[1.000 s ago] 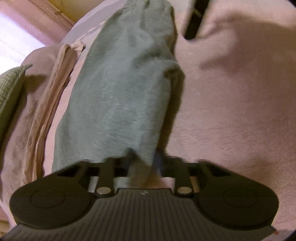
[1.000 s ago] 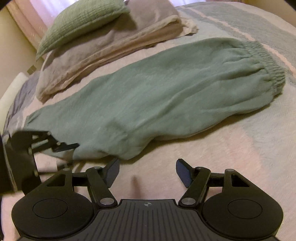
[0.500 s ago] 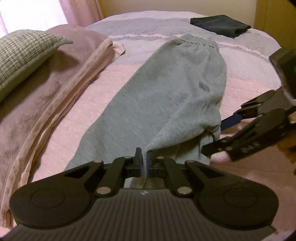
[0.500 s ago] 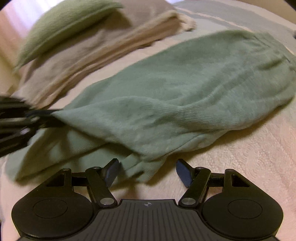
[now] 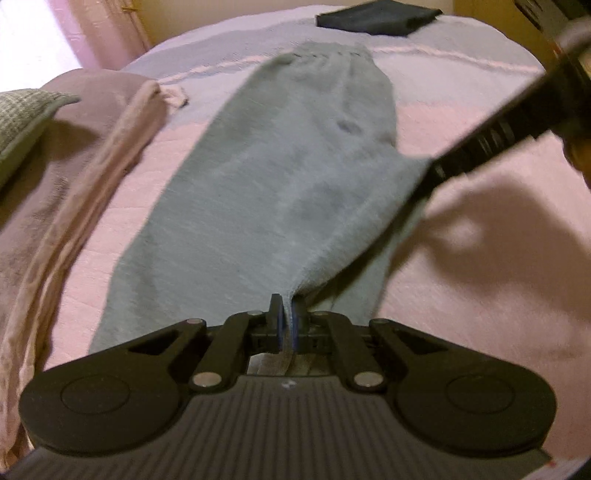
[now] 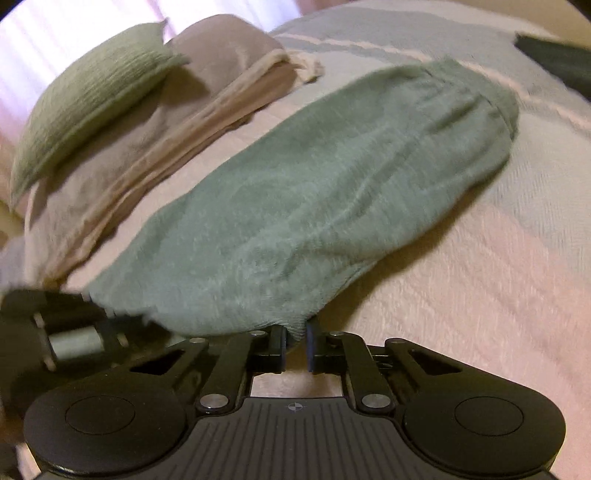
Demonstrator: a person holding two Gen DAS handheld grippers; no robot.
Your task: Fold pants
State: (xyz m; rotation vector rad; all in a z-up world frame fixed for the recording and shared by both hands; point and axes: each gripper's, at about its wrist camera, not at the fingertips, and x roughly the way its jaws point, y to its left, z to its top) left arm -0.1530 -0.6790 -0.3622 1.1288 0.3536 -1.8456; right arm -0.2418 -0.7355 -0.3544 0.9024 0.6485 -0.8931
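Green pants point(image 5: 288, 177) lie lengthwise on the pink bedspread point(image 5: 480, 288), legs stacked, elastic waistband at the far end. My left gripper point(image 5: 287, 314) is shut on the cuff end of the pants, lifting it off the bed. In the right wrist view the same pants point(image 6: 332, 192) stretch away to the upper right, and my right gripper point(image 6: 295, 332) is shut on the near cuff edge. The left gripper's black body point(image 6: 66, 332) shows at the left edge there; the right one point(image 5: 517, 122) crosses the left view's upper right, blurred.
A green pillow point(image 6: 92, 92) rests on folded mauve and beige bedding point(image 6: 192, 122) along the left side of the bed. A dark folded garment point(image 5: 376, 20) lies at the far end beyond the waistband. A person's hand point(image 5: 580, 155) shows at the right edge.
My right gripper went from open beside the cuff to shut on it. Both grippers have raised the cuff end, and the lower legs now hang off the bed.
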